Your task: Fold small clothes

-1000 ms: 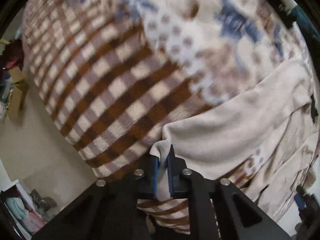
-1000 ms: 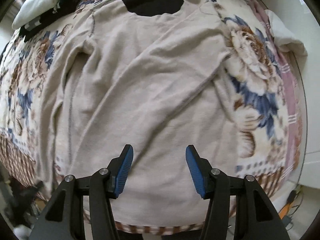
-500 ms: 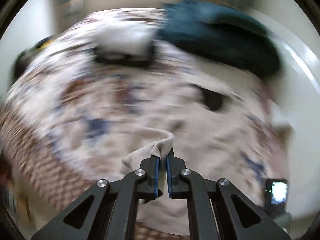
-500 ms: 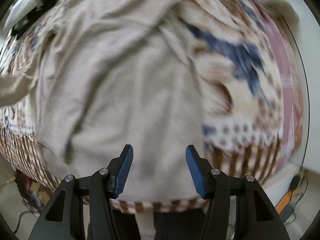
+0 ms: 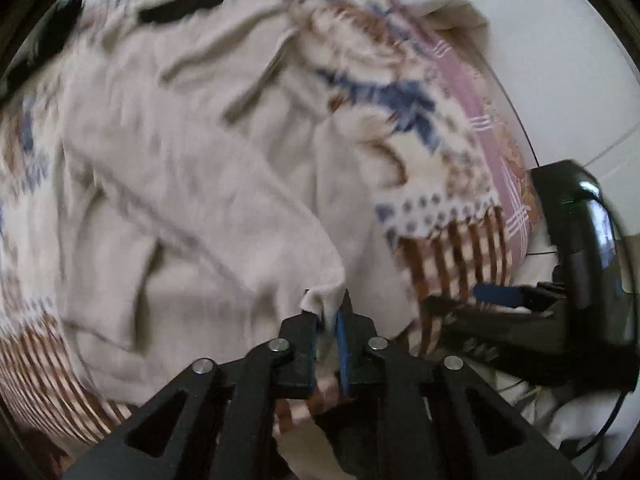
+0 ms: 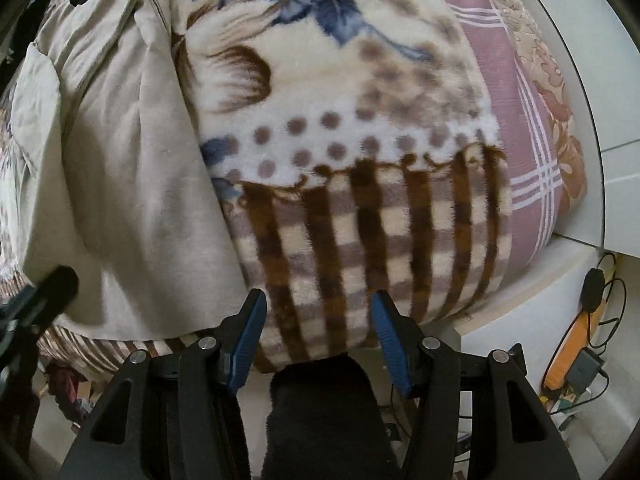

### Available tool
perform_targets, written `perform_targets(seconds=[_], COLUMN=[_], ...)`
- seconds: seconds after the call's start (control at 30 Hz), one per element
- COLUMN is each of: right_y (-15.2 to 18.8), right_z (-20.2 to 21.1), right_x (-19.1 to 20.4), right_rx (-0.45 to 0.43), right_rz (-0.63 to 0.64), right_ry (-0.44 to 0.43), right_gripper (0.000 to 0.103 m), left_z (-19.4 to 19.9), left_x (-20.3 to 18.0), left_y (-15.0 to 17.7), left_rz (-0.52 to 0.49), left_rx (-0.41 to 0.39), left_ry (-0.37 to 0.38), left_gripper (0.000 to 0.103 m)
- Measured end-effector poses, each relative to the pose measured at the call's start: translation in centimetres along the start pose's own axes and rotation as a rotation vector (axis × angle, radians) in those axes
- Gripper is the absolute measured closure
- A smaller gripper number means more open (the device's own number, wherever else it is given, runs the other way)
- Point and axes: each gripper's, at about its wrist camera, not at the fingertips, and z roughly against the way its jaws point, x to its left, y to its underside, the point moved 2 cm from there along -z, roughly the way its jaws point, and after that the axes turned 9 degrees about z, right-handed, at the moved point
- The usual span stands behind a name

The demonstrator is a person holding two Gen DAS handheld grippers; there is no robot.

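Spreading across the left and centre of the left wrist view, the beige soft knit garment (image 5: 180, 184) lies rumpled on a plush floral blanket with blue and brown flowers and a brown checked border (image 5: 404, 92), which covers a bed. Motion blur softens most of that view. A black patch shows at the garment's far end, upper left; whether it is a neck opening or separate fabric cannot be told. One corner of the garment is pulled over toward the lower centre, where the left gripper (image 5: 328, 320) is clenched on it: a small tuft of beige cloth stands up between the two blue-padded fingers, which are nearly together. Just right of that, the right gripper (image 5: 500, 296) appears from the side as a black body with one blue pad, over the checked border. In the right wrist view the same garment (image 6: 120, 168) occupies the left side, its edge running down beside the blanket (image 6: 340, 120), with a folded flap at far left. The right gripper (image 6: 318, 320) hangs released, fingers wide apart with nothing between them, over the checked border at the bed's edge. Right of the blanket a mauve plaid sheet (image 6: 516, 92) covers the mattress side, and at far right a black cable and an orange device (image 6: 576, 348) lie on the floor.
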Motion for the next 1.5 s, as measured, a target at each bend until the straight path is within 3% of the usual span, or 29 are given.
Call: perform_targets(seconds=[0.07, 0.1, 0.13, 0.27, 0.33, 0.47, 0.5, 0.53, 0.57, 0.7, 0.77, 0.8, 0.83, 0.97, 1.07, 1.17, 1.27, 1.3, 1.33, 1.37, 1.4, 1.43, 1.5], right_y=[0.2, -0.2, -0.3, -1.5, -2.4, -4.4, -4.8, -5.2, -5.2, -3.6, -4.1, -5.1, -6.1, -14.5, -22.0, -28.7, -34.8, -35.9, -36.5, -37.5, -38.2, -38.5, -39.1], right_z=[0.8, 1.6, 2.2, 4.4, 4.6, 2.7, 2.1, 1.1, -0.1, -0.7, 1.2, 2.6, 3.9, 8.4, 10.2, 10.1, 8.8, 8.2, 7.7, 7.2, 6.6, 6.7, 7.0], right_x=[-0.7, -1.9, -2.1, -1.4, 0.1, 1.8, 2.5, 3.1, 3.2, 3.3, 2.6, 2.1, 1.6, -0.1, -1.1, -1.2, 0.4, 0.9, 0.8, 1.0, 1.3, 1.5, 1.6], right_rx=[-0.023, -0.042, -0.063, -0.145, -0.158, -0.144, -0.127, -0.094, -0.05, 0.049, 0.021, -0.016, -0.056, -0.237, -0.341, -0.37, -0.348, -0.335, -0.319, -0.294, -0.287, -0.296, -0.328], right_rz=[-0.022, -0.034, -0.049, -0.066, -0.046, -0.031, -0.03, -0.028, -0.016, 0.052, 0.058, 0.052, 0.043, -0.047, -0.107, -0.127, -0.131, -0.138, -0.139, -0.136, -0.133, -0.12, -0.11], right_ry=[-0.021, -0.043, -0.068, -0.192, -0.256, -0.286, -0.292, -0.285, -0.278, -0.242, -0.244, -0.246, -0.253, -0.318, -0.322, -0.322, -0.328, -0.346, -0.369, -0.378, -0.381, -0.374, -0.321], right_gripper=[0.046, 0.046, 0.046, 0.046, 0.046, 0.047, 0.062, 0.086, 0.092, 0.091, 0.082, 0.068, 0.061, 0.061, 0.061, 0.061, 0.056, 0.056, 0.056, 0.057, 0.073, 0.095, 0.095], left_z=[0.8, 1.4, 2.1, 5.4, 5.9, 4.8, 4.3, 3.6, 3.4, 4.3, 5.7, 6.5, 7.2, 7.4, 5.7, 3.2, 0.9, 0.2, 0.1, -0.1, -0.1, 0.1, 0.6], left_x=[1.5, 2.6, 3.7, 9.6, 13.3, 19.2, 20.4, 21.5, 22.1, 23.7, 24.1, 24.2, 24.4, 24.9, 25.8, 26.7, 27.0, 27.1, 26.9, 26.7, 26.4, 26.1, 25.7], left_y=[0.0, -0.1, -0.4, -0.9, -1.2, -1.4, -1.4, -1.4, -1.3, -2.5, -4.6, -6.3, -8.4, -17.2, -23.8, -28.9, -31.9, -32.7, -33.3, -33.7, -34.1, -34.3, -34.6], left_rz=[0.052, 0.077, 0.101, 0.223, 0.299, 0.439, 0.471, 0.496, 0.512, 0.571, 0.58, 0.581, 0.579, 0.541, 0.507, 0.479, 0.462, 0.453, 0.433, 0.411, 0.387, 0.361, 0.3], left_rx=[0.005, -0.009, -0.031, -0.133, -0.169, -0.162, -0.156, -0.142, -0.128, -0.149, -0.188, -0.215, -0.246, -0.312, -0.288, -0.236, -0.191, -0.19, -0.195, -0.193, -0.203, -0.224, -0.257], left_ry=[0.022, 0.029, 0.019, -0.042, -0.115, -0.19, -0.189, -0.189, -0.197, -0.161, -0.126, -0.111, -0.089, -0.034, -0.014, -0.012, 0.012, 0.019, 0.015, -0.003, -0.015, -0.031, -0.069], left_gripper=[0.056, 0.031, 0.023, 0.023, 0.023, 0.023, 0.023, 0.023, 0.023, 0.023, 0.023, 0.023, 0.023, 0.023, 0.023, 0.023, 0.027, 0.05, 0.091, 0.095, 0.096, 0.096, 0.097])
